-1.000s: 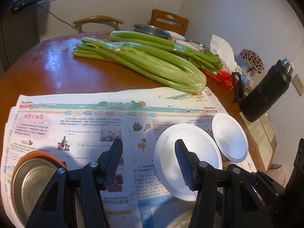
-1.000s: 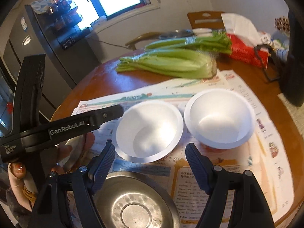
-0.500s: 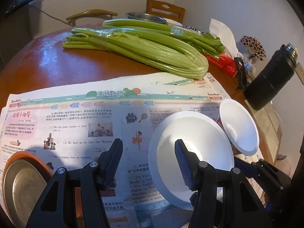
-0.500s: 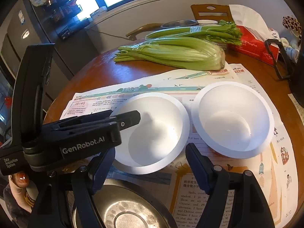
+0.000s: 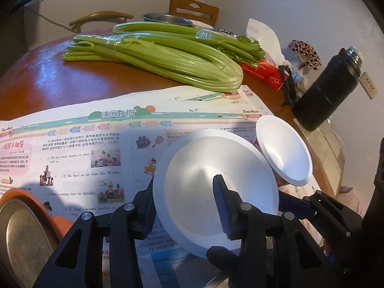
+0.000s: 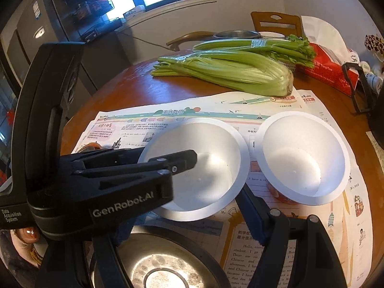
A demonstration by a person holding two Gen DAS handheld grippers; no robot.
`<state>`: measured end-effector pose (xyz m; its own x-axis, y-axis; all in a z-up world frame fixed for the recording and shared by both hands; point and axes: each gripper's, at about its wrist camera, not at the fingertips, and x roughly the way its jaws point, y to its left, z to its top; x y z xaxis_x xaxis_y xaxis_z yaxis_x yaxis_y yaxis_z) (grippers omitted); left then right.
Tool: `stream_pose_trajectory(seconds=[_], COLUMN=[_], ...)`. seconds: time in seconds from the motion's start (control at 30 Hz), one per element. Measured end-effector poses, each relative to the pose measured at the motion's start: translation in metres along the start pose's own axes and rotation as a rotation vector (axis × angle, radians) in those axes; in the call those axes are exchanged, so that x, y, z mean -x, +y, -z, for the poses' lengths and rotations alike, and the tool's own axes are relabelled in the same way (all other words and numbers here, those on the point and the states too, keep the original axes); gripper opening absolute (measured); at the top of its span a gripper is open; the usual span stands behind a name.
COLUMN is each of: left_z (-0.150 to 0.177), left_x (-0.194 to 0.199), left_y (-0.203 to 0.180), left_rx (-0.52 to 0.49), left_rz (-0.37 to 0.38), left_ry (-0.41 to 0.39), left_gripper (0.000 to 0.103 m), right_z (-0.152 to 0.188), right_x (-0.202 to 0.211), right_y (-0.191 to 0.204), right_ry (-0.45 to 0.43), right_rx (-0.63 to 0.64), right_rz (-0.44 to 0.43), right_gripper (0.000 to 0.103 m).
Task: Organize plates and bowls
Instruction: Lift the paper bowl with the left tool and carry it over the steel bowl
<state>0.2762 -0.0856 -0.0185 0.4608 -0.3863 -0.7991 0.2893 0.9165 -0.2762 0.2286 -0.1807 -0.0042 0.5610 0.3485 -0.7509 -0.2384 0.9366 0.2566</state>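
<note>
Two white foam bowls sit side by side on a newspaper [image 5: 84, 144]. My left gripper [image 5: 184, 206] is shut on the near rim of the left white bowl [image 5: 204, 192], one finger inside it and the other behind its outer wall; the bowl tips up toward the camera. From the right wrist, the left gripper [image 6: 165, 156] reaches into this same bowl [image 6: 211, 168]. The second white bowl [image 5: 285, 153] [image 6: 302, 163] stands just to its right. My right gripper [image 6: 189, 206] is open above a steel bowl [image 6: 163, 264]; its left finger is hidden behind the left gripper.
An orange-rimmed steel dish [image 5: 21, 240] lies at the newspaper's near left. Celery bunches [image 5: 156, 60] cross the middle of the round wooden table. A black flask [image 5: 328, 88], a red tissue box [image 6: 331, 69] and a far steel bowl [image 5: 165, 19] stand at the back and right.
The left gripper moved forward over the left white bowl's rim and closed on it; the bowl now tips up. The right gripper has stayed over the steel bowl.
</note>
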Motion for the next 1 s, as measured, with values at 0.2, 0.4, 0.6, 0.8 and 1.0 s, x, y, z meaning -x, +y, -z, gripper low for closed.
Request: stream_pose_trajectory(seconds=[0.2,0.4,0.6,0.8,1.0], left_z=[-0.001,0.0,0.002,0.007,0.015], left_x=[0.003,0.01,0.025,0.047,0.072], left_y=[0.003,0.003,-0.001,-0.01,-0.02], left_rx=[0.018,0.019,0.014,-0.007,-0.03], left_rz=[0.033,0.048,0.042,0.024,0.013], left_ry=[-0.005,-0.021,-0.047,-0.086,-0.128], left_gripper=[0.045,0.045,0.045,0.045,0.045], right_z=[0.001,-0.001,-0.002,0.0,0.006], right_x=[0.005,0.01,0.02,0.037,0.057], right_y=[0.004,0.005,0.011,0.019,0.027], right_ry=[-0.016,-0.029,-0.046,-0.069,-0.097], right_rx=[0.022,0.03,0.043,0.064,0.072], right_rz=[0.016,0.019,0.018,0.015,0.005], right_gripper=[0.077,0.077,0.077,0.077,0.077])
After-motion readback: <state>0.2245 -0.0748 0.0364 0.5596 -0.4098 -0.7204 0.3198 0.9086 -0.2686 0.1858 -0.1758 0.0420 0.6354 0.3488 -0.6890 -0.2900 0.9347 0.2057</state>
